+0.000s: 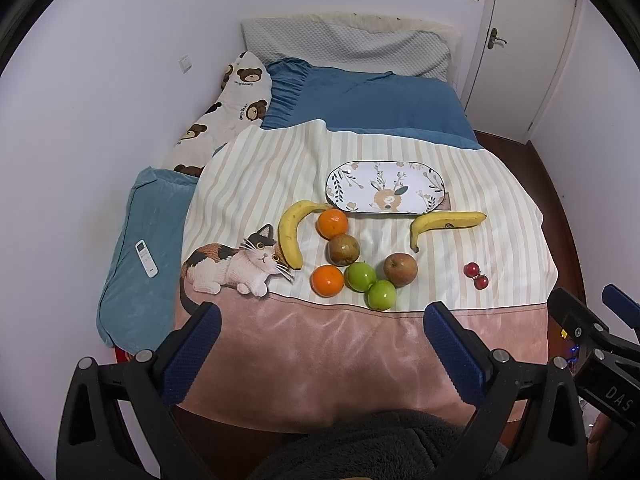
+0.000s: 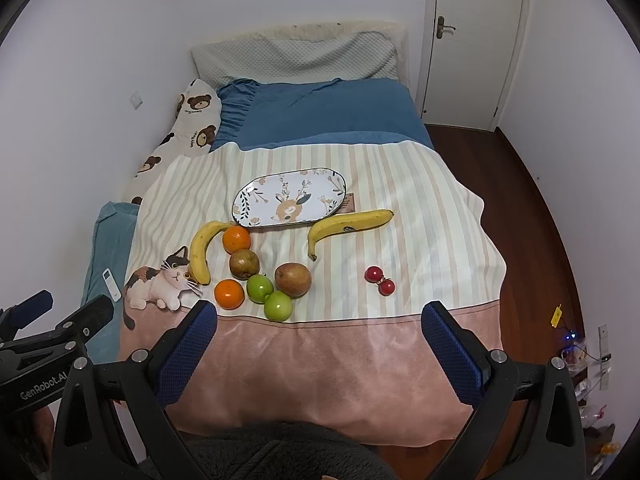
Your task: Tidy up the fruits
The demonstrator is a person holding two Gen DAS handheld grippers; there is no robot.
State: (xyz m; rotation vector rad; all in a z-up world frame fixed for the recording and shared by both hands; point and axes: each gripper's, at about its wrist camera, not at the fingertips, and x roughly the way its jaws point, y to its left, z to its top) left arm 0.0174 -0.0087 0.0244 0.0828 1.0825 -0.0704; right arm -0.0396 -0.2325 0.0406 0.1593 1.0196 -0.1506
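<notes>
Fruits (image 1: pixel 344 248) — yellow, orange, green, brown, loose on blanket (image 1: pixel 480 248) | both hand-held grippers (image 1: pixel 320 344) (image 2: pixel 320 340) apart — empty

A glossy, glazed-looking plate (image 1: pixel 384 194) lies on a smooth striped cloth blanket (image 1: pixel 256 184) whose pink lower band has a soft sheen. The green apples (image 1: pixel 361 276) and red cherries (image 1: pixel 476 275) shine; the bananas (image 1: pixel 290 236) and brown pears (image 1: pixel 344 249) look matt. The fingers (image 2: pixel 182 360) carry blue pads with a rough, gridded texture on matt black plastic frames. Polished wood floor (image 2: pixel 532 216) gleams beside the bed.
</notes>
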